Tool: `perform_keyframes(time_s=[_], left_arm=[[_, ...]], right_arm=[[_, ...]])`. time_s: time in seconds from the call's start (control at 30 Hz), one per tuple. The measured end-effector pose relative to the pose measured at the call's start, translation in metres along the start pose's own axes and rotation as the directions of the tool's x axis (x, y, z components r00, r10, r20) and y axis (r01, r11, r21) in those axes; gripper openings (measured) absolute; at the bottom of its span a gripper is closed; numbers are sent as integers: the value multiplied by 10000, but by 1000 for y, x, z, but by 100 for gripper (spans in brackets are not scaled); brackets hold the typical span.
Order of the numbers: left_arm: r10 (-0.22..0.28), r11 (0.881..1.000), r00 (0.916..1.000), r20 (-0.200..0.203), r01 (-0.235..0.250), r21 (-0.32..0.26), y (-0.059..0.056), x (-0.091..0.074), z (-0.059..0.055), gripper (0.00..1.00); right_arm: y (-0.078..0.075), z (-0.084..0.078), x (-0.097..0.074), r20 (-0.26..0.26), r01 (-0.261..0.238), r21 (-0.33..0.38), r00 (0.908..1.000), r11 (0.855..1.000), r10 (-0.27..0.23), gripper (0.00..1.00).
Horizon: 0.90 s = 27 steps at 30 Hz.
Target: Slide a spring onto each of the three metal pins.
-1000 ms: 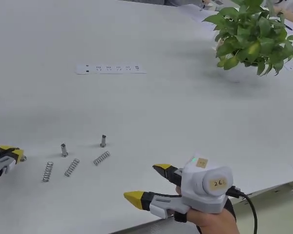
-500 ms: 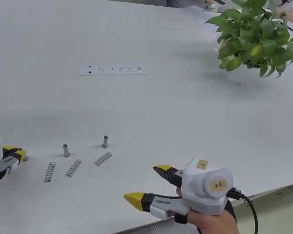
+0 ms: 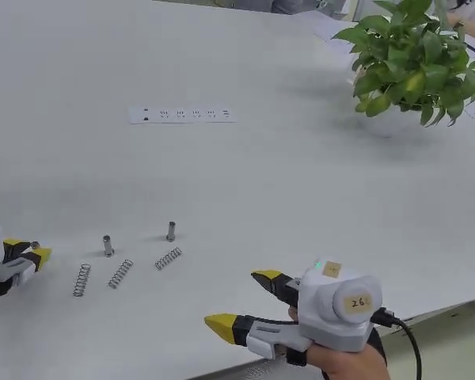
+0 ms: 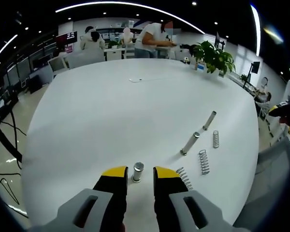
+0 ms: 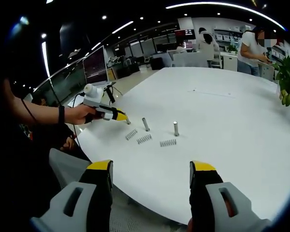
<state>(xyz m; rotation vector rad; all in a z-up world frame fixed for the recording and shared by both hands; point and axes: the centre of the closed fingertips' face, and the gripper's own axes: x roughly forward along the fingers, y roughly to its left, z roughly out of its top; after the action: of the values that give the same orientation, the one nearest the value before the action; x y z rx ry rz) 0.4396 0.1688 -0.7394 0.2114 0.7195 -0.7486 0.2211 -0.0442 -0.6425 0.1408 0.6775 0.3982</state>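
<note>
Three short metal pins stand on the white table (image 3: 245,174): one (image 3: 36,245) at the far left, one (image 3: 108,246) in the middle and one (image 3: 171,231) on the right. Three springs lie flat in front of them (image 3: 81,279), (image 3: 120,273), (image 3: 168,259). My left gripper (image 3: 32,253) straddles the leftmost pin. In the left gripper view that pin (image 4: 137,171) stands upright between the yellow tips (image 4: 140,174), a thin gap on each side. My right gripper (image 3: 244,301) hovers wide open over the table's front edge, right of the springs, holding nothing.
A white power strip (image 3: 182,115) lies further back on the table. A potted plant (image 3: 412,55) stands at the back right. The table's front edge (image 3: 459,305) runs just under my right gripper. People stand at desks far behind (image 4: 152,36).
My left gripper has slid a little to the right, so the leftmost pin now stands between its jaws rather than beside the tip. The right gripper has barely moved.
</note>
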Motion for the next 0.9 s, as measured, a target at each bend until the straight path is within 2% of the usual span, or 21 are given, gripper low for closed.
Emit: perform_keyframes(time_s=[0.33, 0.67, 0.9], left_arm=[[2, 9997, 10000, -34, -3, -242, -1, -12, -9, 20], [98, 9983, 9999, -133, -105, -569, -3, -26, -28, 22], [238, 9965, 9997, 2, -237, -807, -5, -41, -37, 24]], right_arm=[[2, 0, 0, 12, -47, -99, 10000, 9999, 47, 63], [5, 0, 1, 27, -165, -178, 9999, 9997, 165, 63], [8, 0, 2, -13, -307, -288, 9995, 9991, 307, 63]])
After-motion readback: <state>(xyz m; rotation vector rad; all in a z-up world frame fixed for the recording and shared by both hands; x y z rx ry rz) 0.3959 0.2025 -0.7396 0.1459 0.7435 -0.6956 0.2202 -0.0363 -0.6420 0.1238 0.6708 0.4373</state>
